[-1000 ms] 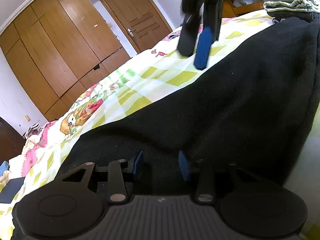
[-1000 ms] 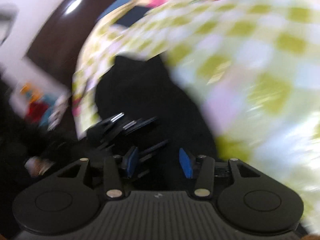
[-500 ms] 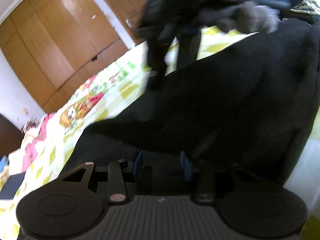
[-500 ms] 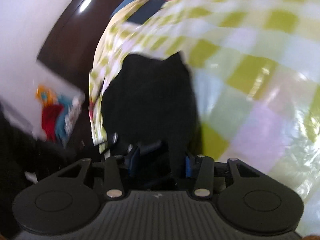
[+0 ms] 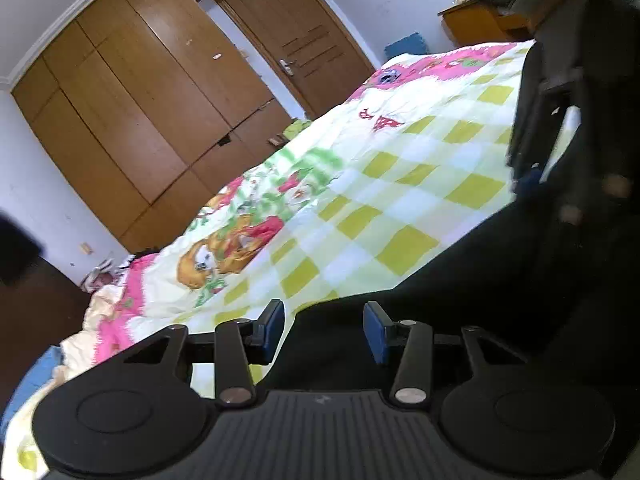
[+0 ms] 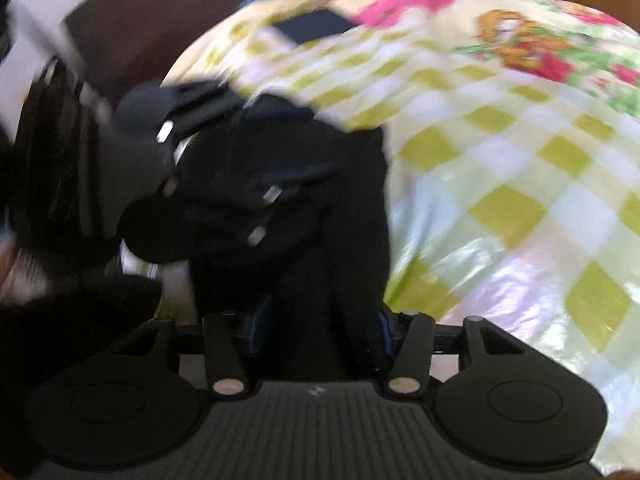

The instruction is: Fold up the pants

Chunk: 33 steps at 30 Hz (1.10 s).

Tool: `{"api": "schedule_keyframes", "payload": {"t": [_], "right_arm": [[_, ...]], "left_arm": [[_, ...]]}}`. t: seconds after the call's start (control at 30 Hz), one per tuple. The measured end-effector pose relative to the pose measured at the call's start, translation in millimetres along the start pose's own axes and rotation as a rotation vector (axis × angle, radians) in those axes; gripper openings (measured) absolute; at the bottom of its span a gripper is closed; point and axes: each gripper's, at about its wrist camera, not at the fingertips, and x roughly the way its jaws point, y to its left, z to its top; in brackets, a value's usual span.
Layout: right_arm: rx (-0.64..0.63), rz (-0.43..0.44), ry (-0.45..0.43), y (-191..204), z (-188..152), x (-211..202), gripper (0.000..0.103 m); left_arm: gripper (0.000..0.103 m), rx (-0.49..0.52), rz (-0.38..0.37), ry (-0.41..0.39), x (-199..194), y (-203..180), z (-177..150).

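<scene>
From the left wrist view, the left hand-held gripper [image 5: 324,330] has its two blue pads apart. The edge of the black pants [image 5: 500,280] lies between and under them, but the left pad stands clear over the bedspread, so the cloth is not pinched: the grip is released. The pants spread from the lower middle up to the right side, lying on the bed [image 5: 360,184], whose cover has yellow-green checks, pink borders and a cartoon print. At the right edge, blurred, the right hand-held gripper [image 5: 528,168] reaches down to the far end of the pants; a dark arm [image 5: 600,120] is behind it. Beyond the bed stand a wooden wardrobe [image 5: 132,100] and a wooden door [image 5: 296,40].

From the right wrist view, which is smeared by motion, the right hand-held gripper [image 6: 320,330] has a thick fold of the black pants [image 6: 320,208] rising straight out from between its pads; its jaws are opening at this moment, and the cloth fills the gap so fully that I cannot tell whether the pads still press on it. Further along the pants, upper left, the left hand-held gripper [image 6: 256,196] shows as a blurred black shape over the cloth. The checked bed [image 6: 520,160] fills the right half.
</scene>
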Motion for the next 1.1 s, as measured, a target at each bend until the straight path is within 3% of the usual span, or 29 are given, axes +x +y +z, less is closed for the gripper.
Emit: {"api": "schedule_keyframes", "payload": {"t": [0.1,0.23,0.33,0.43,0.53,0.6,0.73,0.77,0.87,0.97,1.03,1.1], "right_arm": [[0.140,0.054,0.003,-26.6,5.8,12.4,0.051],[-0.090,0.098,0.029,7.8,4.6,9.9,0.048],[-0.262,0.004,0.103,33.4,-13.0,18.2,0.047],[-0.272,0.062,0.142,44.8,-25.8,20.1,0.048],[-0.270,0.050,0.169,42.6,-30.1,31.8,0.050],[-0.192,0.059,0.164,25.9,-26.7,33.8,0.049],[0.028,-0.026,0.185,-28.6,-21.5,43.7,0.048],[0.100,-0.059,0.180,-46.4,-23.2,45.0,0.041],[0.311,0.013,0.122,-77.7,-23.8,36.4,0.037],[0.207,-0.064,0.097,-64.2,-24.9,23.4,0.046],[0.218,-0.094,0.091,-67.3,-26.3,17.6,0.044],[0.248,-0.161,0.056,-72.2,-27.8,10.0,0.046]], "left_arm": [[0.058,-0.009,-0.042,0.011,-0.3,1.0,2.4],[0.058,0.044,-0.071,0.008,-0.8,6.1,0.6],[0.058,0.032,-0.146,0.011,-4.9,13.3,4.4],[0.060,0.041,-0.227,-0.038,-8.1,13.3,15.7],[0.063,0.111,-0.295,-0.087,-1.3,2.5,18.9],[0.063,0.163,-0.318,-0.082,11.1,-7.2,14.8],[0.063,0.209,-0.244,-0.009,43.2,-21.2,-2.5],[0.063,0.197,-0.206,0.003,49.1,-21.9,-5.1],[0.063,0.155,-0.110,0.054,65.3,-21.2,-10.1],[0.070,0.147,-0.101,0.045,62.1,-19.8,-17.5],[0.080,0.206,-0.015,0.015,58.0,-24.4,-24.7],[0.085,0.229,0.059,-0.002,57.1,-23.8,-26.6]]}}
